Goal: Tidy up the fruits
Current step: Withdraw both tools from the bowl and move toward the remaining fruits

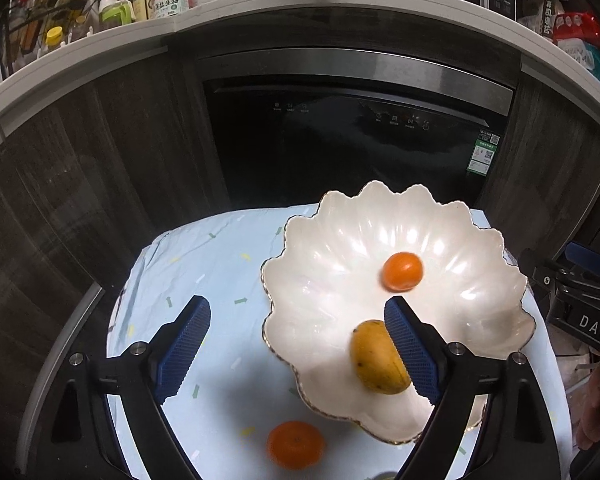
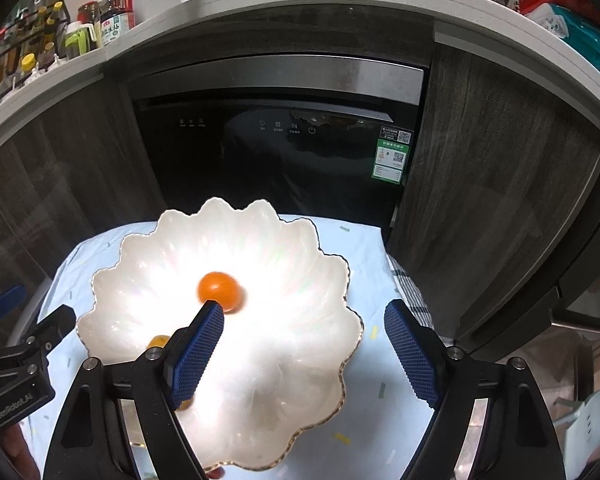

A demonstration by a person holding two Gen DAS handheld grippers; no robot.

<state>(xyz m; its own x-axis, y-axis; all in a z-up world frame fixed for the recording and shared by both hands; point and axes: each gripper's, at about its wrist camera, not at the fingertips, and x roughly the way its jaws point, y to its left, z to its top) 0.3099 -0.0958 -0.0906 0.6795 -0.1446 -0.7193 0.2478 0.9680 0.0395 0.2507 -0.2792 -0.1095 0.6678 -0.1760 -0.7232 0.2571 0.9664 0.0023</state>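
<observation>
Nearest, left gripper [image 1: 298,312]: the blue-padded jaws stand wide apart with nothing between the pads; it hangs above the near-left edge of the plate.
Nearest, right gripper [image 2: 304,318]: its jaws are also spread wide and empty, hanging over the middle of the plate.
Loose fruit: a tangerine [image 1: 295,445] lies on the pale blue cloth [image 1: 204,264], just outside the near rim of the plate, low between the left gripper's arms.
Plate: a white, pearly, scalloped plate [image 1: 480,240] with a thin gold edge sits on the cloth.
Fruit in the plate: a yellow mango [image 1: 376,360] lies near the front rim, beside the left gripper's right pad but not pressed by it; a small orange fruit [image 2: 219,290] lies near the centre, its outline slightly blurred, so it may be rolling.
Far: a dark dishwasher door [image 1: 360,140] under a white countertop [image 1: 260,4] carrying bottles.
Step in hand, as judged: two fruits look placed and the tangerine on the cloth looks like the one left.
Doing it well: lower the left gripper straight over the tangerine, close on its widest part gently, lift clear of the scalloped rim, and set it down away from the other fruit so nothing gets knocked.
</observation>
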